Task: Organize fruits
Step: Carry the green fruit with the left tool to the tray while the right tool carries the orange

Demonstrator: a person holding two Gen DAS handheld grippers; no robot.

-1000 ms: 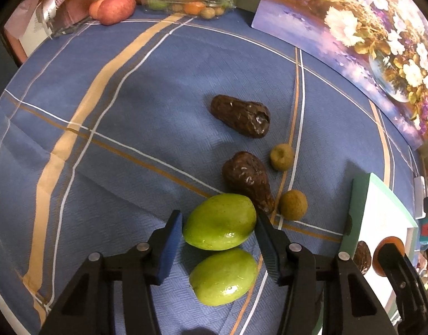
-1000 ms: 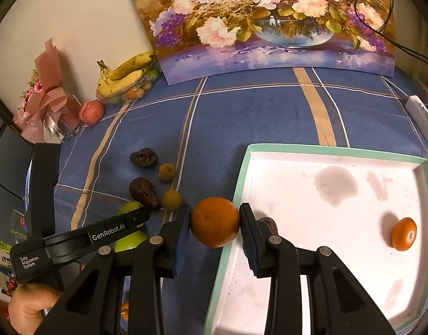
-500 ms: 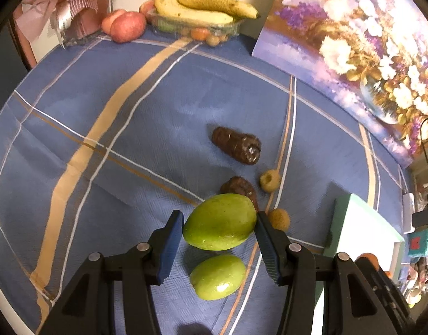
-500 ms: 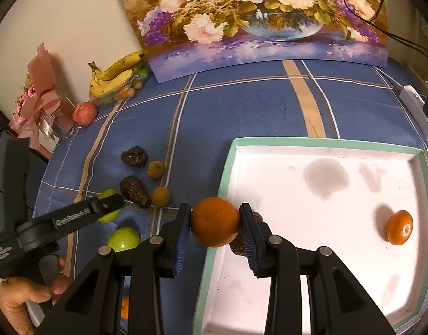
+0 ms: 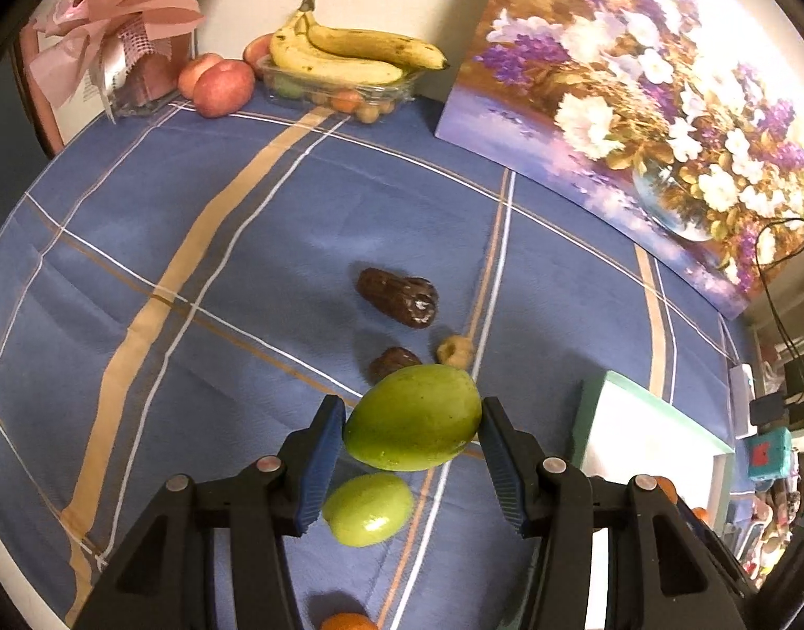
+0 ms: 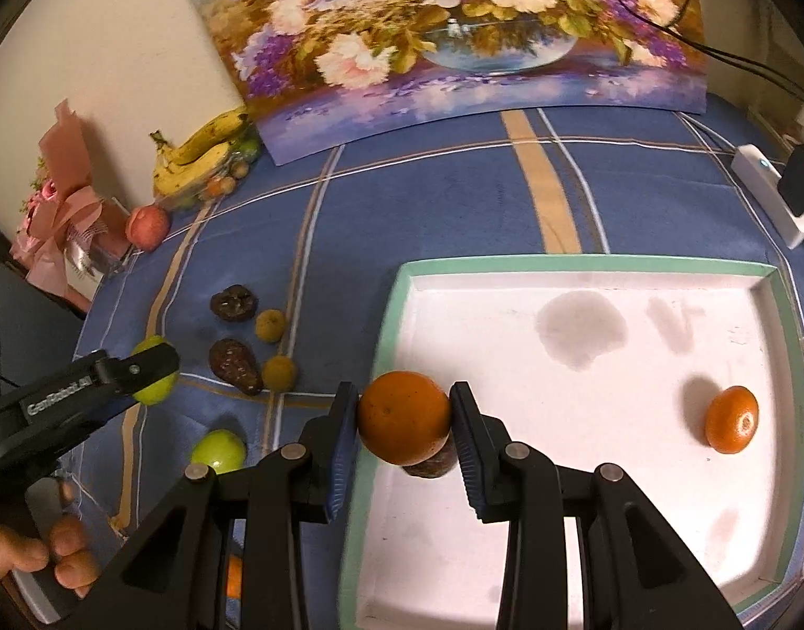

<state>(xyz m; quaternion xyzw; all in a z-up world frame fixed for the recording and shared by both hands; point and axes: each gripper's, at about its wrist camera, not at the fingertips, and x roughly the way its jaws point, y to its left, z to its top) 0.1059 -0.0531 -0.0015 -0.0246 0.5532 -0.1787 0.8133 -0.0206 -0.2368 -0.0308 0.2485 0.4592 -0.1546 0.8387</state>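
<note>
Left gripper (image 5: 412, 420) is clamping a large green mango (image 5: 413, 417) between both blue pads, lower centre of the left wrist view; the fruit is sitting clear above the blue plaid tablecloth (image 5: 244, 241). A second, smaller green mango (image 5: 369, 509) is lying on the cloth directly below it in the frame. Above the held fruit, two dark brown wrinkled fruits (image 5: 398, 296) and a small yellowish round fruit (image 5: 454, 350) are lying on the cloth. A further orange fruit (image 5: 348, 621) is showing at the bottom edge.

Right gripper (image 6: 403, 420) is closed on an orange (image 6: 403, 416), both pads pressing its sides, lower centre of the right wrist view. The orange is hanging over the left rim of the white tray with green border (image 6: 585, 262). A dark fruit (image 6: 428, 467) is partly showing beneath the orange, inside the tray. A small tangerine (image 6: 731, 419) is resting in the tray at right of frame.

At upper left of the left wrist view, bananas (image 5: 349, 55) are lying on a clear container, with red apples (image 5: 221, 85) just beside. A flower painting (image 5: 638, 94) is leaning against the wall at upper right.
</note>
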